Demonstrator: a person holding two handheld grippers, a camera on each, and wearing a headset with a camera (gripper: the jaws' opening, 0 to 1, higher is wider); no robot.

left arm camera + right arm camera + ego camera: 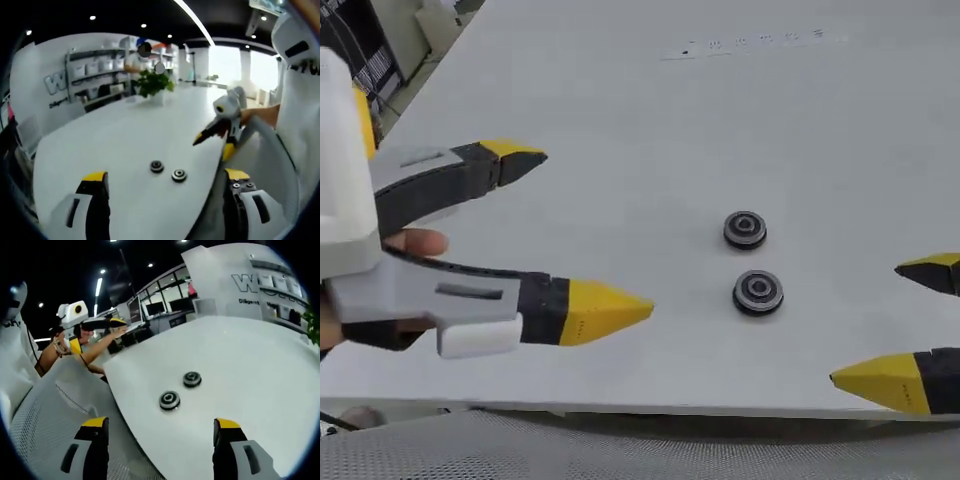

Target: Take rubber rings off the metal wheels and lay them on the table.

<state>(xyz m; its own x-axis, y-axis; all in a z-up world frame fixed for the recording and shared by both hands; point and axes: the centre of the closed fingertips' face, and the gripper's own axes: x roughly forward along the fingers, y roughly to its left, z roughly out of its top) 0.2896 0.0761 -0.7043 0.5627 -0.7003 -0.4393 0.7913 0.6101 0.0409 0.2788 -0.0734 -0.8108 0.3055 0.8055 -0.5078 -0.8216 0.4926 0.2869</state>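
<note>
**Head view.** A white table (620, 90) bears 2 small round metal wheels lying flat, a farther wheel (745, 229) and a nearer wheel (758, 293). They sit just beside one another without touching, towards the table's near edge. Each carries a black rubber ring (739, 297) seated around its rim. The left gripper (575, 235), grey and black with yellow-tipped jaws, is held over the table to the left of the wheels and well apart from them, its jaws spread wide with nothing between them. A fingertip of the person's hand (415, 242) shows between its 2 arms. The right gripper (868, 323), likewise yellow-tipped, enters at the lower right with jaws parted and empty, near the nearer wheel but clear of it. **Gripper views.** In each, both wheels lie on the table ahead of the parted jaws.
</note>
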